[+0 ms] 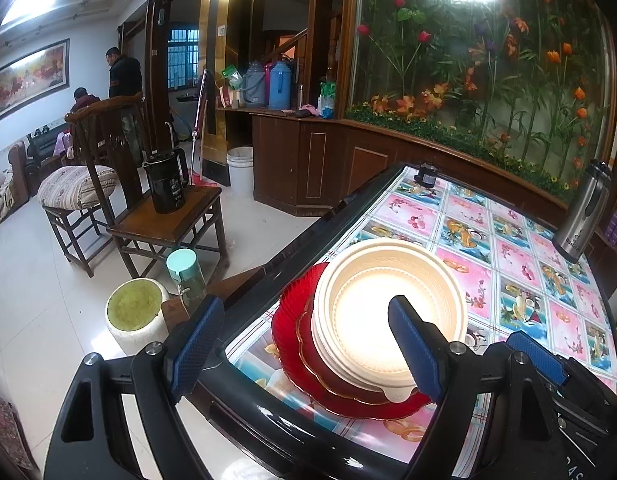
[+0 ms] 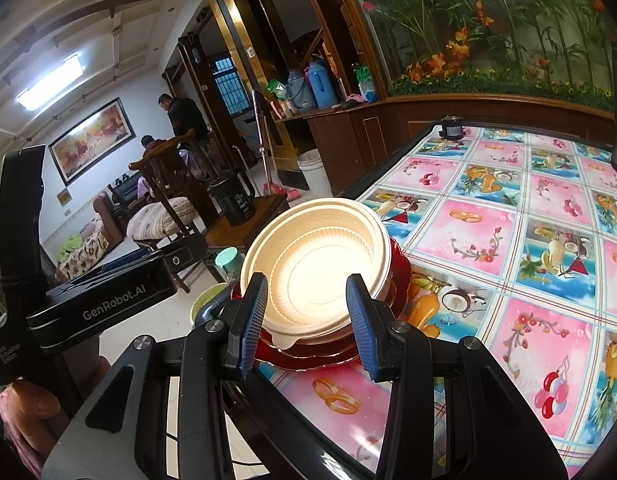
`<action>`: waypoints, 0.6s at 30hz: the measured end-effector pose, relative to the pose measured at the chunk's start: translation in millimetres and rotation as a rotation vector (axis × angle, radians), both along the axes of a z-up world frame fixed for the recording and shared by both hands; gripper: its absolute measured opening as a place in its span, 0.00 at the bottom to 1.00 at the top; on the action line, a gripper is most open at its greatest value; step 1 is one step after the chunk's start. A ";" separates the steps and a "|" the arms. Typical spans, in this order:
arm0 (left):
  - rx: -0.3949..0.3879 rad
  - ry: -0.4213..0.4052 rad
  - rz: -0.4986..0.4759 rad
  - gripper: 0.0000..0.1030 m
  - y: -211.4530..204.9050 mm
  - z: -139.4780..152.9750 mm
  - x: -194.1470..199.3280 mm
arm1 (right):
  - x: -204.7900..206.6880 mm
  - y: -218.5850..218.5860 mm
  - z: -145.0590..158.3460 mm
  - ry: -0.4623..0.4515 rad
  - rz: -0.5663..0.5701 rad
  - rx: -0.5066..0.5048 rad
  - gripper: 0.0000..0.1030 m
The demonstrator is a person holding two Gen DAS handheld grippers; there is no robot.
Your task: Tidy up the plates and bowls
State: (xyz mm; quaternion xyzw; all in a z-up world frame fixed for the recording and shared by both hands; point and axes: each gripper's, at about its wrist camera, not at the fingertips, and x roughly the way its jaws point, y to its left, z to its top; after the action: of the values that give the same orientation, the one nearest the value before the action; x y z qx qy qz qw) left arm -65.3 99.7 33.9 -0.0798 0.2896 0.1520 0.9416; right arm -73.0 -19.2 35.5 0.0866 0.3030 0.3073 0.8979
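A stack of cream bowls (image 1: pixel 388 312) sits nested on a stack of red plates (image 1: pixel 296 320) near the table's front left corner. My left gripper (image 1: pixel 304 332) is open and empty, its fingers wide apart, just in front of the stack. In the right wrist view the cream bowls (image 2: pixel 316 268) rest on the red plates (image 2: pixel 320 354). My right gripper (image 2: pixel 306 320) is open and empty, its blue pads to either side of the bowls' near rim, not clamped on it. The right gripper's pad also shows in the left wrist view (image 1: pixel 536 356).
The table (image 1: pixel 508 264) has a fruit-patterned cloth and a black raised rim. A steel thermos (image 1: pixel 584 212) stands at the right, a small dark jar (image 1: pixel 426 176) at the far edge. Left of the table: a wooden chair with a black kettle (image 1: pixel 166 184), a teal bottle (image 1: pixel 184 276), a white bucket (image 1: pixel 134 312).
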 end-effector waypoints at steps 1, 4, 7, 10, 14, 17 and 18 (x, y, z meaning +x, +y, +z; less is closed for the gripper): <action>-0.001 0.002 -0.001 0.82 0.1 -0.6 0.3 | -0.2 0.1 -0.5 0.001 0.000 0.000 0.40; -0.005 0.009 -0.003 0.82 0.7 -2.1 1.2 | 0.0 0.0 -0.4 0.001 -0.001 0.001 0.40; -0.020 0.023 -0.004 0.82 2.7 -4.2 3.5 | 0.3 -0.1 0.0 0.004 0.000 0.000 0.40; -0.028 0.034 -0.002 0.82 4.1 -5.8 5.2 | 0.2 0.2 -3.3 0.012 -0.001 0.003 0.40; -0.018 0.035 0.000 0.82 2.5 -5.2 5.4 | 0.1 0.5 -6.8 0.019 0.000 0.007 0.40; -0.017 0.032 -0.002 0.82 1.9 -4.9 5.4 | 0.6 0.1 -6.7 0.018 0.000 0.007 0.40; -0.015 0.031 -0.002 0.82 1.7 -4.6 5.7 | 0.8 0.2 -6.9 0.018 0.000 0.008 0.40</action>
State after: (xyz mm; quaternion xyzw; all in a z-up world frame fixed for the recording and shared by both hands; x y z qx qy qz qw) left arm -59.5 101.4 29.3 -0.0841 0.3056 0.1501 0.9365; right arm -72.3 -19.0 28.6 0.0929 0.3098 0.3079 0.8948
